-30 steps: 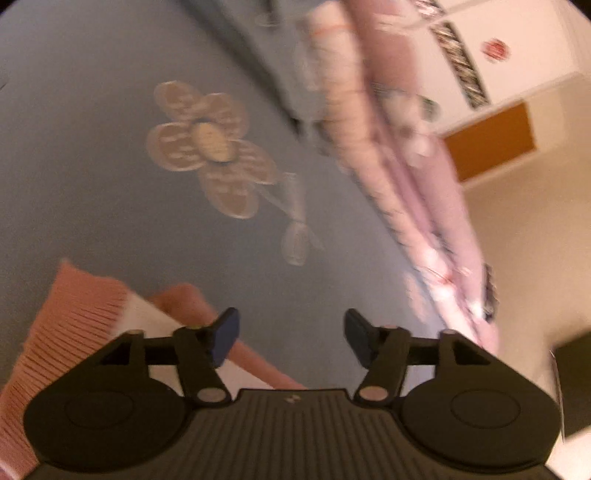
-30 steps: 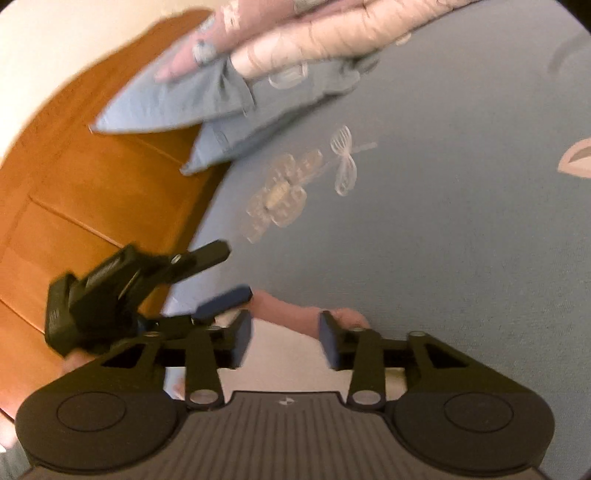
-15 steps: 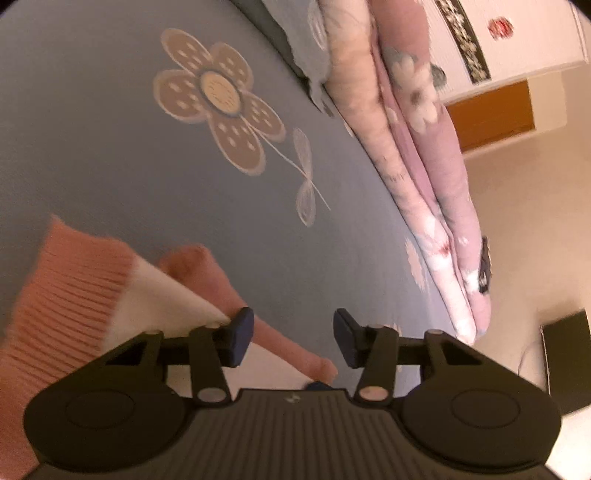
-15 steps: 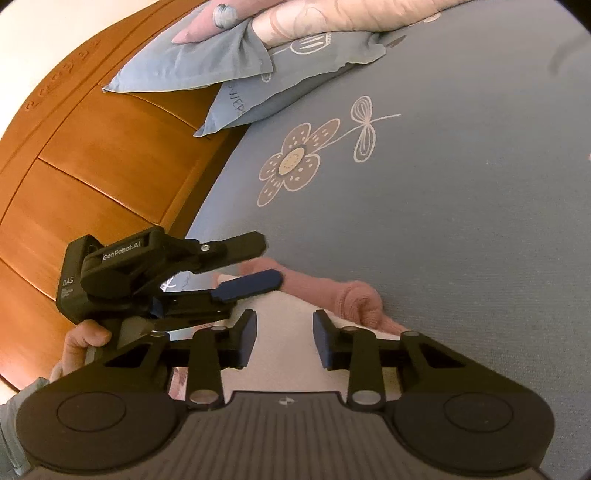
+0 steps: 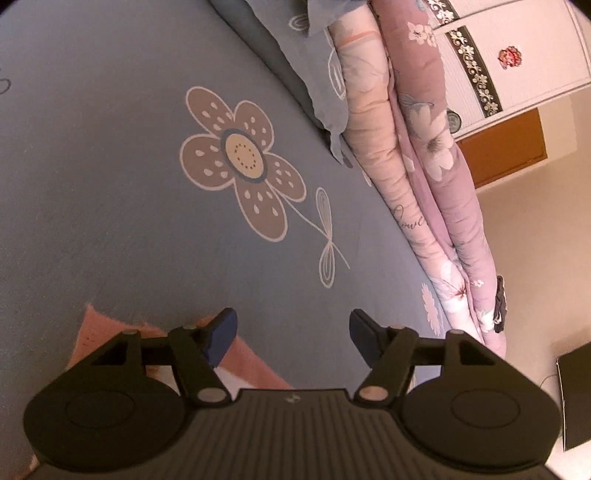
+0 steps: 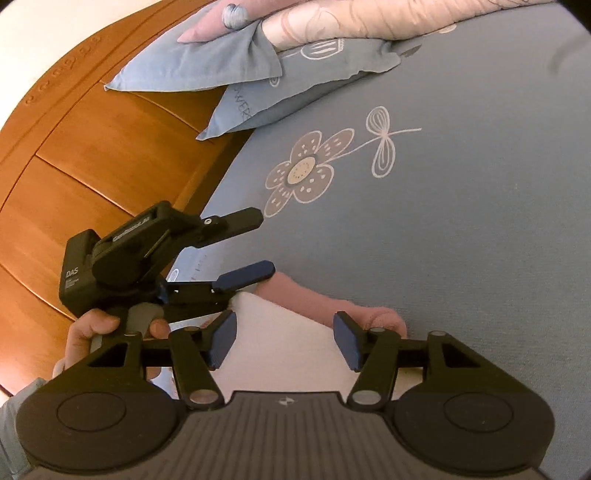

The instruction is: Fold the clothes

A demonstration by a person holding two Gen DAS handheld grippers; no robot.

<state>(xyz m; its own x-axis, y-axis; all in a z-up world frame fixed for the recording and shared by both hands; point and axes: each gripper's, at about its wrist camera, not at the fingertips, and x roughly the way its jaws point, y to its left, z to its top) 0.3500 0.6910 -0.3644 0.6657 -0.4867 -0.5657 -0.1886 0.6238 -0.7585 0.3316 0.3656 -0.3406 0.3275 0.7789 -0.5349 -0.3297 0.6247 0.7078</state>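
Left wrist view: left gripper (image 5: 291,334) over the blue flowered bedsheet (image 5: 110,192), fingers (image 5: 221,332) apart and just opened wider, nothing but sheet between them. Pink-and-white knitted garment (image 5: 255,363) low at the left, under and behind the left finger, lying flat on the bed. Folded pink floral quilt (image 5: 424,166) along the bed's far edge, blue pillow (image 5: 314,66) beside it, white wardrobe (image 5: 517,55) beyond. Right wrist view: right gripper (image 6: 284,341) above the same garment (image 6: 295,347), fingers (image 6: 347,343) spread, freshly widened, white cloth below the gap but not pinched. Pink rolled sleeve (image 6: 332,306) just past the fingertips, resting on the sheet. Left gripper (image 6: 236,273) at the left near the bed's side edge, held in a hand (image 6: 92,332), fingers parted. Wooden headboard (image 6: 92,155) behind, blue pillows (image 6: 258,74) at the bed's far corner under the quilt (image 6: 369,18).
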